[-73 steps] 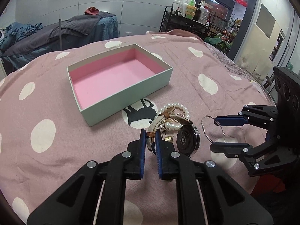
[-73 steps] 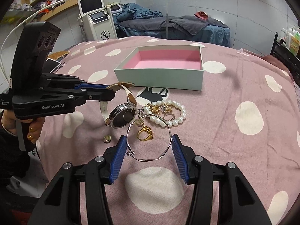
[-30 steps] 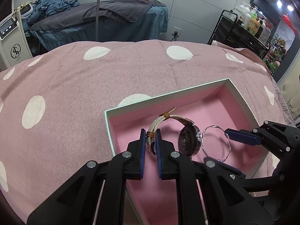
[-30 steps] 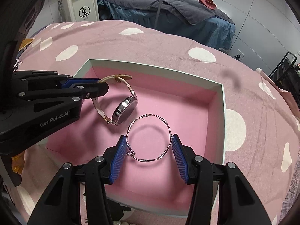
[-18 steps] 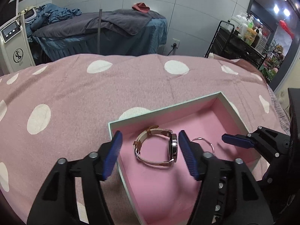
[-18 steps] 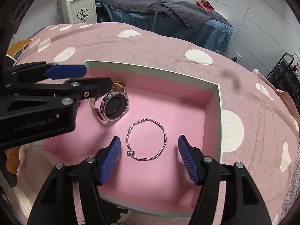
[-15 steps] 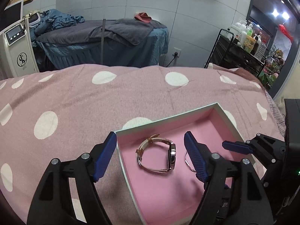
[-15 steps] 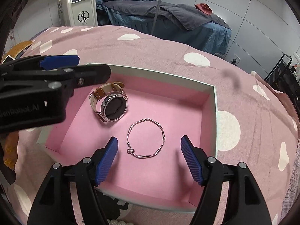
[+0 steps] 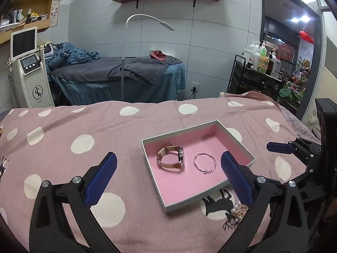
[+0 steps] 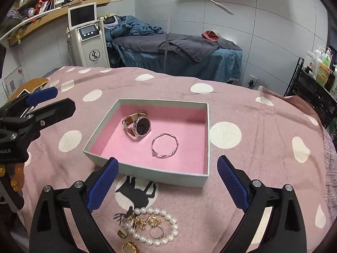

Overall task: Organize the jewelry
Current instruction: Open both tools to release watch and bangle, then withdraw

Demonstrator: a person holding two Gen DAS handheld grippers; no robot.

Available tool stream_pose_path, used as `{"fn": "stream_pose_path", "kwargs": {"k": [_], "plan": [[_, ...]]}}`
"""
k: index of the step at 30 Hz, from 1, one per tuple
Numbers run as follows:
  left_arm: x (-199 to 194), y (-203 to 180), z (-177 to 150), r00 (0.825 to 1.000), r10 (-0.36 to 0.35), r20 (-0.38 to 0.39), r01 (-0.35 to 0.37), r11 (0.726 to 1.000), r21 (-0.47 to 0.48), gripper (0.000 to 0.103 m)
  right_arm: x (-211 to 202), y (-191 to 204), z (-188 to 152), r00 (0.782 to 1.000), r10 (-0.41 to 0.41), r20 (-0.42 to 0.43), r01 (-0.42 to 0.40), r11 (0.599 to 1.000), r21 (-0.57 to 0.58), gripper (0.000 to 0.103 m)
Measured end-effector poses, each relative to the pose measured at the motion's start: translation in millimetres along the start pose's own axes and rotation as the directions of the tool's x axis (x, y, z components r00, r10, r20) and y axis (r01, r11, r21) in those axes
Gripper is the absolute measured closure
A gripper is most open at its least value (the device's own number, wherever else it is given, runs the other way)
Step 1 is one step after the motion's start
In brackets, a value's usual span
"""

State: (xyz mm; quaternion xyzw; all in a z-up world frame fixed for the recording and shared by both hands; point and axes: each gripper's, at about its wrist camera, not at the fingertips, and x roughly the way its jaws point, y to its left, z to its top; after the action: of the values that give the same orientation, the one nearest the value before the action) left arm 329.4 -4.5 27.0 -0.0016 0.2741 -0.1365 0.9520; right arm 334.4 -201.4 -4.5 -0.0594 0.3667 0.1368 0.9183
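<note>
Now both of your grippers hang above the pink bed cover with white dots, and both have their jaws spread wide with nothing in them. Your left gripper sits back from the shallow pale green box with the pink lining. Your right gripper hovers over the near wall of that box.

Inside the box lie 2 things. The round watch with the tan and white strap rests on its side near the back left part. The thin silver wire bangle lies flat just beside it, and the 2 do not touch.

Outside the box, on the cover close to you, sits a small heap. You can see the white pearl bracelet around some little gold charms and a thin ring. A chunky gold ring lies at the bottom edge of the right view. The heap lies on a black deer print.
</note>
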Motion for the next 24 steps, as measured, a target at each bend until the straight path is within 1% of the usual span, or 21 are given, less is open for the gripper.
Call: {"fn": "stream_pose_path", "kwargs": {"k": [3,9,13,17,21,24], "plan": [[-16,-4,-15,1.000,-0.002,0.003,0.002,1.000,-0.002,0.006,-14,0,-14,1.000,0.003,0.007,-0.003,1.000,0.012,0.008],[-40,-7,-45,1.000,0.007,-0.005,-0.007,1.000,-0.010,0.006,-38,7,-39,0.999,-0.015,0.030,0.015,1.000,-0.014,0.008],[-53,-14,-63,0.999,0.030,-0.012,-0.030,0.999,0.027,0.006,-52,13,-54,0.999,-0.028,0.045,0.029,0.999,-0.031,0.008],[-65,-21,-82,0.999,0.035,-0.030,-0.033,0.998,0.060,0.006,-60,21,-70,0.997,-0.053,0.050,0.055,0.997,-0.053,0.008],[-71,-26,-102,0.998,0.031,-0.055,-0.027,0.998,0.062,0.006,-68,26,-89,0.996,-0.073,0.051,0.077,0.995,-0.070,0.008],[-71,-29,-118,0.996,0.025,-0.088,-0.019,0.998,0.067,0.006,-69,27,-100,0.996,-0.087,0.032,0.089,0.993,-0.079,0.008]]}}
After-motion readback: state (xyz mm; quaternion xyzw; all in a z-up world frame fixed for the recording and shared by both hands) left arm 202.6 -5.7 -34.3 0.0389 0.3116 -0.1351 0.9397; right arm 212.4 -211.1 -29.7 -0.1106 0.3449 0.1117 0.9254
